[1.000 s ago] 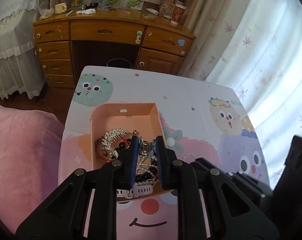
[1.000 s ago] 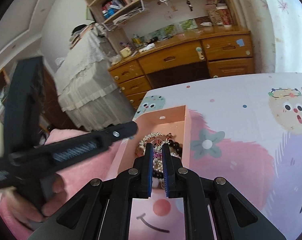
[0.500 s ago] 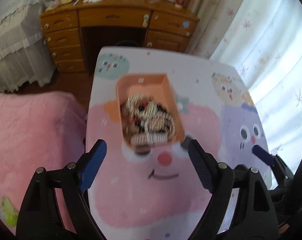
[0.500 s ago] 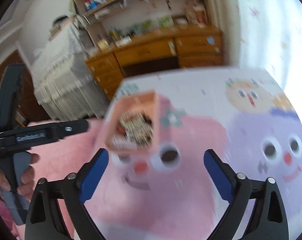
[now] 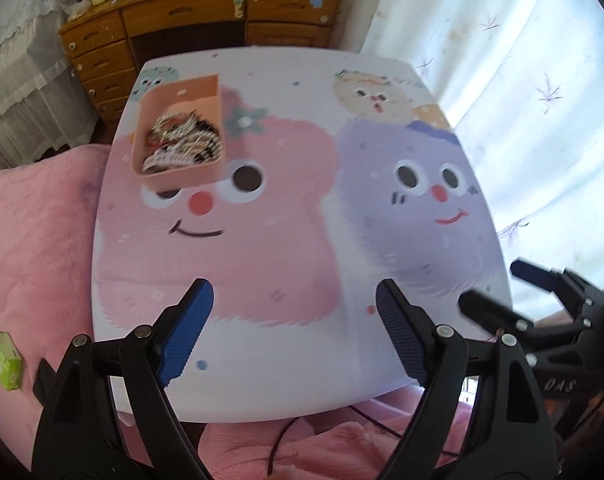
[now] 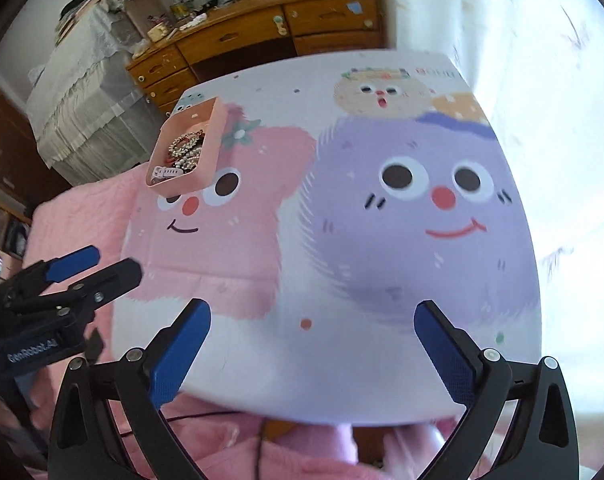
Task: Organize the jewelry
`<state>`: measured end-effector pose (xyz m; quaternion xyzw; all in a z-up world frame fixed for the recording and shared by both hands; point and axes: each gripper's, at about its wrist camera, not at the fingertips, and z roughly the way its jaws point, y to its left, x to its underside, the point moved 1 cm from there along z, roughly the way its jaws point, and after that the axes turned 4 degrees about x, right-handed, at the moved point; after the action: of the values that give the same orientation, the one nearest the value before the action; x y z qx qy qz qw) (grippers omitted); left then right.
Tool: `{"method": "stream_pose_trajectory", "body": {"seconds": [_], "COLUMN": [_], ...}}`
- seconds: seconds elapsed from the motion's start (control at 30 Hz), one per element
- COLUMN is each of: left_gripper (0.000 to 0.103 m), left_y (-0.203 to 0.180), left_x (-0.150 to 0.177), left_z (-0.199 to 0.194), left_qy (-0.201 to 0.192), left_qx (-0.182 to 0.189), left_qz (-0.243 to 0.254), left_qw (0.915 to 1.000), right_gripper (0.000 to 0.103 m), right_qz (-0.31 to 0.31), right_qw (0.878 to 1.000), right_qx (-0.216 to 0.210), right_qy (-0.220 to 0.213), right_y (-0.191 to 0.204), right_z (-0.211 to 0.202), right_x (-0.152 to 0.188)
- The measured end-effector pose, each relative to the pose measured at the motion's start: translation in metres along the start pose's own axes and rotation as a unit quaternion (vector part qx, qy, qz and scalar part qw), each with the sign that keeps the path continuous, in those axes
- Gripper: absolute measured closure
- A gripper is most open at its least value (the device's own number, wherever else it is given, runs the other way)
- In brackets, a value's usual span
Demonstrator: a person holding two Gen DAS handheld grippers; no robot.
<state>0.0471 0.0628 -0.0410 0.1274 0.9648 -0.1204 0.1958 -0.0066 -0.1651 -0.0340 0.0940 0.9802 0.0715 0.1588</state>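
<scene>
A peach-pink rectangular box (image 5: 177, 92) sits on the far left part of the bench (image 5: 293, 264), a tabletop printed with cartoon faces in pink and lilac. The box's long axis runs from the near edge toward the wooden desk (image 5: 205, 8) at the back of the room, with one short end facing the cameras. It covers part of the pink face's left eye.

Inside lies a tangled heap of jewelry (image 5: 181, 140): silvery sparkling pieces, dark beads, something red, and a white strap nearest the front. The pieces are blurred and too small to tell apart, and the box's near wall hides the bottom of the heap.

The left hand-held gripper (image 5: 289, 336) hangs over the near bench edge, its blue-padded fingers spread wide and holding nothing. The right hand-held gripper (image 6: 314, 352) is likewise wide apart and empty. Each appears cut off at the edge of the other's view. A pink bed cover (image 5: 33, 240) lies left of the bench.
</scene>
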Motion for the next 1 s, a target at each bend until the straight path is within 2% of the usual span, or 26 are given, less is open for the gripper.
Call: {"method": "stream_pose_trajectory", "body": {"seconds": [0.13,0.23,0.33,0.4,0.47,0.67,1.0], "left_gripper": [0.021,0.019,0.014,0.004,0.0,0.0,0.0], "left_y": [-0.042,-0.053,-0.055,-0.055,-0.055,-0.054,-0.041], "left_x": [-0.009,-0.01,-0.004,0.005,0.012,0.023,0.033], "left_z": [-0.019,-0.036,-0.05,-0.058,-0.065,-0.076,-0.078], "left_qy": [-0.029,-0.046,-0.056,-0.067,-0.079,-0.085,-0.086], "left_qx": [-0.032,-0.045,-0.052,-0.068,-0.088,-0.119,-0.117], "left_qz": [0.02,-0.004,-0.039,-0.045,-0.043,-0.043,-0.052], "left_qw": [0.9989,0.9979,0.9963,0.9944,0.9921,0.9883,0.988], "right_gripper": [0.0,0.0,0.0,0.0,0.0,0.0,0.0], "right_qz": [0.015,0.003,0.0,0.0,-0.002,-0.032,-0.043], "right_qw": [1.0,1.0,0.999,0.998,0.997,0.993,0.991], "right_qx": [-0.014,-0.012,0.0,0.008,0.01,0.015,0.016], "right_qy": [0.006,-0.016,-0.041,-0.058,-0.079,-0.115,-0.123], "right_y": [-0.025,-0.027,-0.02,-0.018,-0.012,0.009,0.025], "right_z": [-0.036,-0.057,-0.07,-0.077,-0.084,-0.103,-0.11], "right_x": [0.01,0.011,0.013,0.016,0.018,0.024,0.03]}}
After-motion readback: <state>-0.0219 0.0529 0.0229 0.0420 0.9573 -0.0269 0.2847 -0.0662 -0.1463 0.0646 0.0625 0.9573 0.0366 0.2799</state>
